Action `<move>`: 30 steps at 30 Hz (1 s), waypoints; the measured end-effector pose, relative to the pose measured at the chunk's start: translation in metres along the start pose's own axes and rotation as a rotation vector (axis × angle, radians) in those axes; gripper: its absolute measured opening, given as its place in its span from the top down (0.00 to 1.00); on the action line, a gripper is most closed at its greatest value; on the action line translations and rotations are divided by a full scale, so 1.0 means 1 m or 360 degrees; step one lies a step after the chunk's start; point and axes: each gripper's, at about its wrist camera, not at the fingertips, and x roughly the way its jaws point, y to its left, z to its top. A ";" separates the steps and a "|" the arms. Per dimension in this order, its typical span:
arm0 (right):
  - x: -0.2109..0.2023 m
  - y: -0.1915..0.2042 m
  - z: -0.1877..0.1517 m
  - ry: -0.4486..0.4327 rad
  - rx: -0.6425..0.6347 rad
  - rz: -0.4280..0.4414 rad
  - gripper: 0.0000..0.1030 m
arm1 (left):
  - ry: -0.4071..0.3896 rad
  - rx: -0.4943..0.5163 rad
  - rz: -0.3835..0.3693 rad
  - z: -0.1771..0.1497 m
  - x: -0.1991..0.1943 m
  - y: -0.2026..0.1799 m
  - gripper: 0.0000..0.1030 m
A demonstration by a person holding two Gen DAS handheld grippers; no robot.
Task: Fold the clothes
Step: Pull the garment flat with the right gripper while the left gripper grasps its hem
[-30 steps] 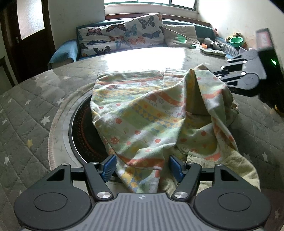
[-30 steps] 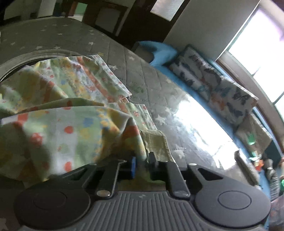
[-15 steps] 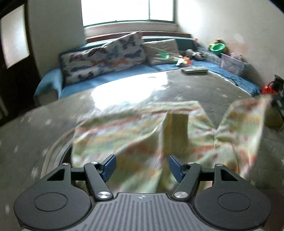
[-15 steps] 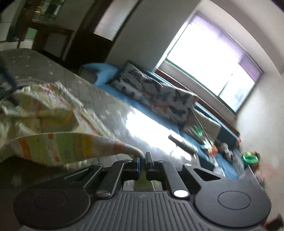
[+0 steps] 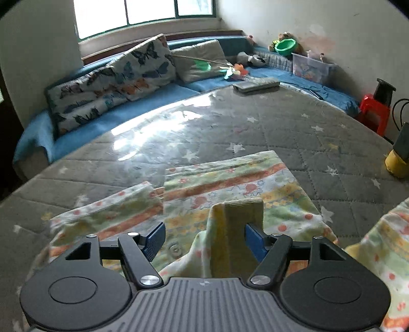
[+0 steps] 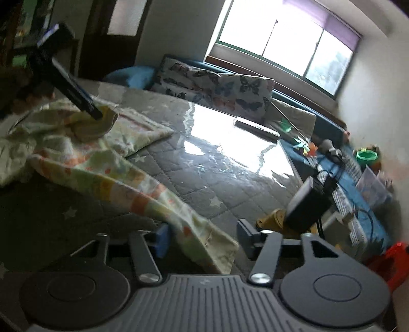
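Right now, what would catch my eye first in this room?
The pastel patterned garment sprawled across the grey star-quilted table, one corner lying between the open right gripper. Behind it, butterfly-print cushions line a blue bench under the bright window.

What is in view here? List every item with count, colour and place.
garment: one, pale green with orange stripes, spread on the table
table: one, grey star-quilted cover, centre
cushions: three, two butterfly-print and one beige, on the blue bench
bowl: one, green, far corner
box: one, clear plastic, bench right
stool: one, red, right
left gripper: black, blue pads, open around a yellowish cuff
right gripper: black, open, garment edge between its fingers
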 end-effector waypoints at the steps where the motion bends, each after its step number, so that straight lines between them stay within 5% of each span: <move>1: -0.002 -0.002 -0.001 -0.0006 0.0015 0.0004 0.37 | 0.0006 -0.0001 0.0002 0.000 0.005 0.000 0.53; 3: -0.006 -0.004 -0.004 -0.0010 0.0040 0.0023 0.35 | 0.0013 -0.0018 -0.0013 -0.004 0.008 0.001 0.78; 5: -0.010 -0.004 -0.007 -0.0006 0.0059 0.0049 0.27 | -0.0005 -0.0034 -0.0003 -0.009 0.007 0.004 0.90; 12: -0.021 -0.006 -0.021 0.0050 0.0071 0.0053 0.22 | -0.0173 -0.0276 0.0179 -0.026 -0.042 0.040 0.94; 18: -0.027 -0.002 -0.019 -0.0013 0.0139 0.0087 0.22 | -0.0354 -0.0521 0.0462 -0.059 -0.111 0.086 0.94; 27: -0.031 0.028 0.001 -0.0119 0.0068 0.0192 0.21 | -0.0570 -0.0943 0.1009 -0.158 -0.222 0.143 0.96; 30: -0.030 0.038 0.008 -0.0134 0.0055 0.0236 0.18 | -0.0488 -0.1006 0.1064 -0.189 -0.223 0.159 0.96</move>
